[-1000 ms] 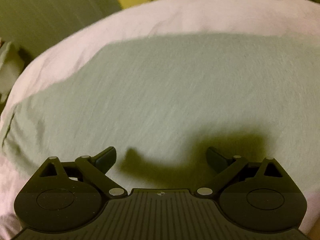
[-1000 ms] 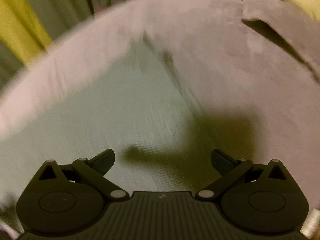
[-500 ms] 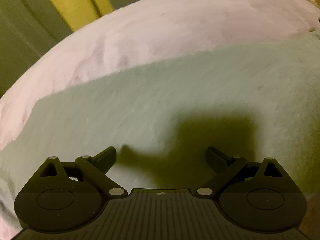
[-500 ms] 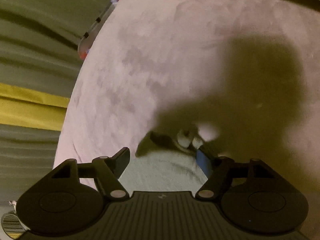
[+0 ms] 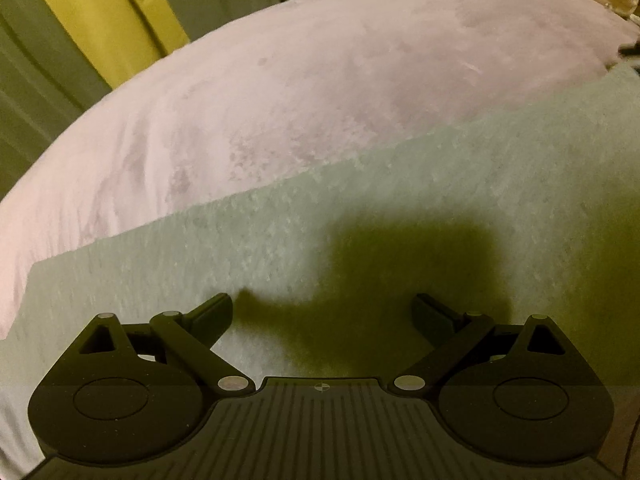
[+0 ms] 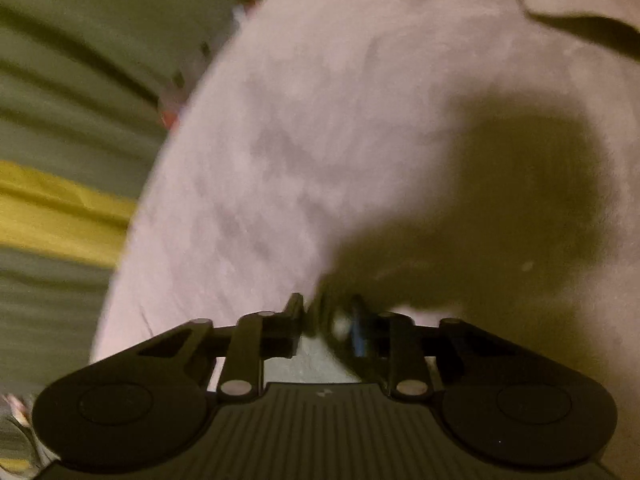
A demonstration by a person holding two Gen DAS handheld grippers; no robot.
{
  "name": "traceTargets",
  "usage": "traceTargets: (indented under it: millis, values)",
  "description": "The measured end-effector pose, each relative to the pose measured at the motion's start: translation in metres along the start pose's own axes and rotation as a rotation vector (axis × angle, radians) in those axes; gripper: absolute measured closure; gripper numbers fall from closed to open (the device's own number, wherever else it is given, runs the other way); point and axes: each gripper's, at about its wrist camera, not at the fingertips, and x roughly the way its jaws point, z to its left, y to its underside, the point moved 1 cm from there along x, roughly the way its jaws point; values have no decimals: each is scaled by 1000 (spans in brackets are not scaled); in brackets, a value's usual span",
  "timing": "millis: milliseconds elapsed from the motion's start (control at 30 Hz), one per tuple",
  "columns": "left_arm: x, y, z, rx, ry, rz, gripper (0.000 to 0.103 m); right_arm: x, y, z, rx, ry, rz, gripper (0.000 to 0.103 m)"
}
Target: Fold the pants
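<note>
Pale green pants [image 5: 400, 216] lie flat on the pink blanket [image 5: 320, 80]; the left gripper [image 5: 322, 312] hovers spread above them, empty. The right gripper [image 6: 326, 320] pinches an end of the fabric, probably to lift it over for a fold.

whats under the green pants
A pink blanket shows around the pants, which lie flat on it. Whatever is beneath the blanket is covered.

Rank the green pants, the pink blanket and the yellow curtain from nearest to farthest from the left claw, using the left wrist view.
1. Green pants, directly under the open left claw.
2. Pink blanket, beyond the pants' far edge.
3. Yellow curtain, upper left, past the blanket.
</note>
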Motion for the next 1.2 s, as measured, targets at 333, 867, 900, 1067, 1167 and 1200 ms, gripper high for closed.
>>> traceTargets:
  millis: [333, 867, 900, 1067, 1167, 1200]
  values:
    - [0, 5, -7, 12, 4, 28, 3, -13, 22, -20, 11, -69, 15, 74]
    - [-1, 9, -2, -7, 6, 65, 3, -18, 44, 15, -217, -59, 32, 92]
    - [-1, 9, -3, -8, 6, 66, 3, -15, 46, 19, -219, -67, 53, 94]
    - [-6, 4, -6, -11, 50, 45, 3, 6, 69, 33, -219, -139, 208, 95]
    - [-5, 3, -11, 4, 69, 60, 3, 21, 79, 32, -260, -121, 288, 93]
    - [-4, 4, -12, 7, 65, 67, 3, 20, 75, 25, -216, -151, 280, 89]
